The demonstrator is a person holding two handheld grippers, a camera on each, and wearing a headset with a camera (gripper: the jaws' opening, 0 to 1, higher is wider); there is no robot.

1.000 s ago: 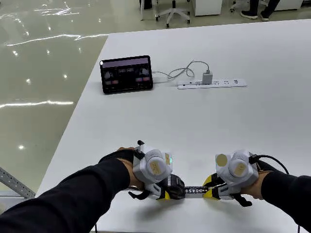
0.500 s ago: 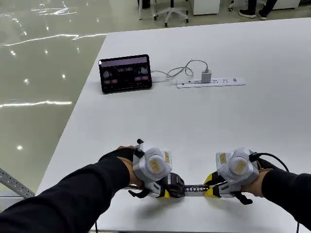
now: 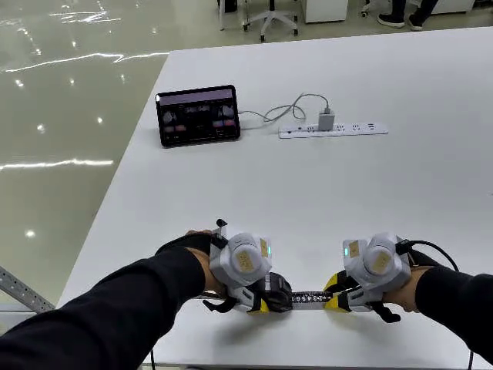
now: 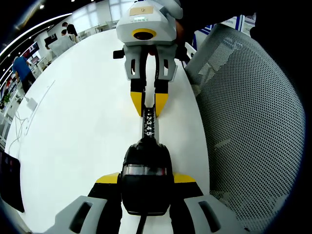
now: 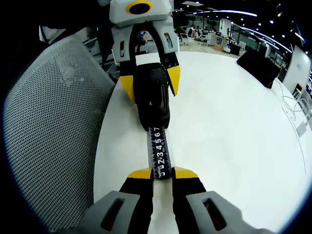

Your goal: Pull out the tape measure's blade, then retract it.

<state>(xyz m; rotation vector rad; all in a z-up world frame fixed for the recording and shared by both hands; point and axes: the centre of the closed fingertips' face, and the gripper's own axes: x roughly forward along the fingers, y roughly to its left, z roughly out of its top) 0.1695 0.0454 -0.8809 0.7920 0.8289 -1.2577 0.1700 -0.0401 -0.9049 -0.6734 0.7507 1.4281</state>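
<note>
A black tape measure case (image 3: 276, 294) sits near the white table's front edge, clamped between the yellow-tipped jaws of my left gripper (image 3: 262, 302). In the left gripper view the case (image 4: 146, 176) lies between those jaws, and its numbered blade (image 4: 148, 124) runs ahead to my right gripper (image 4: 148, 103). In the right gripper view my right gripper (image 5: 160, 174) is shut on the blade's end, and the blade (image 5: 158, 148) stretches to the case (image 5: 152, 96). A short length of blade (image 3: 310, 297) spans the two grippers; the right gripper (image 3: 336, 299) faces the left one.
A dark tablet (image 3: 198, 116) stands at the table's far left. A white power strip (image 3: 333, 129) with a charger and cable lies behind the centre. A grey mesh chair back (image 5: 56, 131) is close to the table's front edge (image 3: 308, 362). Glossy floor lies to the left.
The blade span between the grippers looks slightly shorter than a second ago. The head camera has shifted a little; both grippers keep their hold.
</note>
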